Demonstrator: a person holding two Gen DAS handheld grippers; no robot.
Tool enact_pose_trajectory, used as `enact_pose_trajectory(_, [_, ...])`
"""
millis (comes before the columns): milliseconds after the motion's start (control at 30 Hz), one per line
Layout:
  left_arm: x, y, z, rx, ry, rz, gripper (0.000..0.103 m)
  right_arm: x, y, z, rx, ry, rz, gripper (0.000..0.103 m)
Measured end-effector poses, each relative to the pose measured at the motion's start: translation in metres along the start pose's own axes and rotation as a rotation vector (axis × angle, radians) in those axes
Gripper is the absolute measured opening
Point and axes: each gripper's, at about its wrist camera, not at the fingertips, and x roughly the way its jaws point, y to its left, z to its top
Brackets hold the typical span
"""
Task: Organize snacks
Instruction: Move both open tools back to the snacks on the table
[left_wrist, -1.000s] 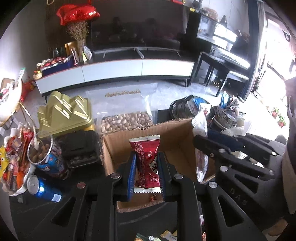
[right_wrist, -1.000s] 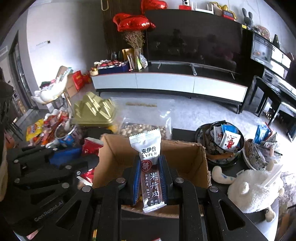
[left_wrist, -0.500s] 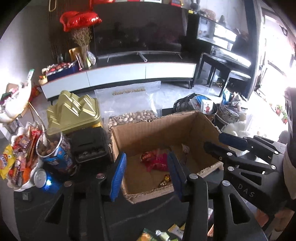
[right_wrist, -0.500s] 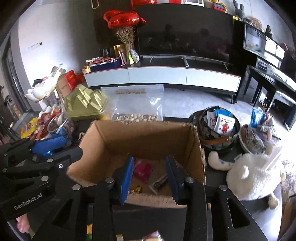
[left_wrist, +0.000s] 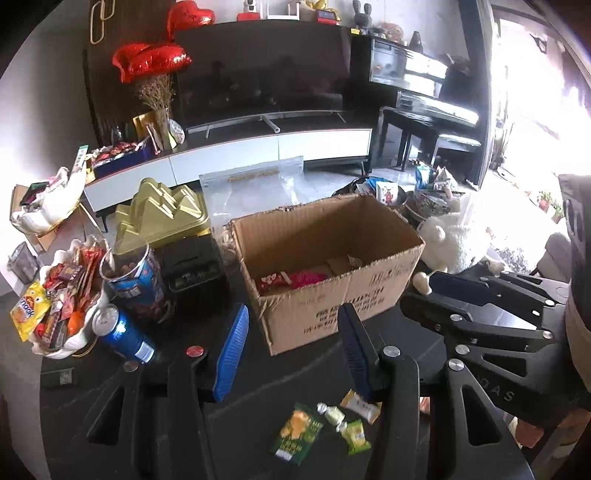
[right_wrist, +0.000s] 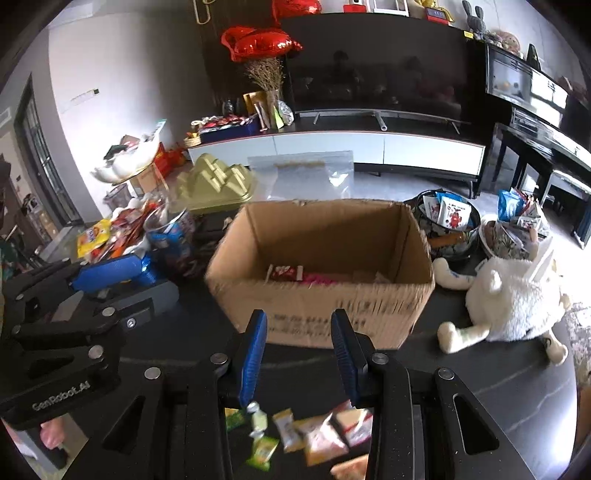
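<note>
Snack sorting: both grippers empty, loose packets on the table short of the box.

Left gripper (left_wrist: 291, 347): jaws spread, having just been opening, nothing between them. Right gripper (right_wrist: 298, 354): jaws parted, nothing held. Cardboard box (left_wrist: 369, 295): open-topped, ahead of both grippers, red packets (left_wrist: 291, 278) already lying inside. Loose snack packets (right_wrist: 314, 435): scattered flat on the dark table (left_wrist: 258, 387), nearer than the box, just below and behind the fingertips of each tool. Judgement: next pick lies back toward the person; the right gripper sits more squarely over the cluster.
</note>
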Motion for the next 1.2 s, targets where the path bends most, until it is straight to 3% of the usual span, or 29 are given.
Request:
enact_pose_trajectory(267, [-0.024, 0.007, -0.033, 0.026, -0.014, 0.007, 0.055, -0.019, 0.025, -0.028, 0.007, -0.009, -0.003, 0.037])
enact_pose_trajectory(367, [-0.028, 0.01, -0.044, 0.042, -0.011, 0.008, 0.055, -0.021, 0.032, -0.038, 0.018, -0.011, 0.002, 0.044])
enact_pose_trajectory(533, [-0.031, 0.016, -0.062, 0.062, -0.008, -0.002, 0.057, -0.02, 0.044, -0.052, 0.024, 0.001, 0.006, 0.044])
enact_pose_trajectory(1200, [-0.006, 0.019, -0.123, 0.154, 0.044, -0.037, 0.06, 0.013, 0.058, -0.114, 0.066, 0.092, -0.012, 0.044])
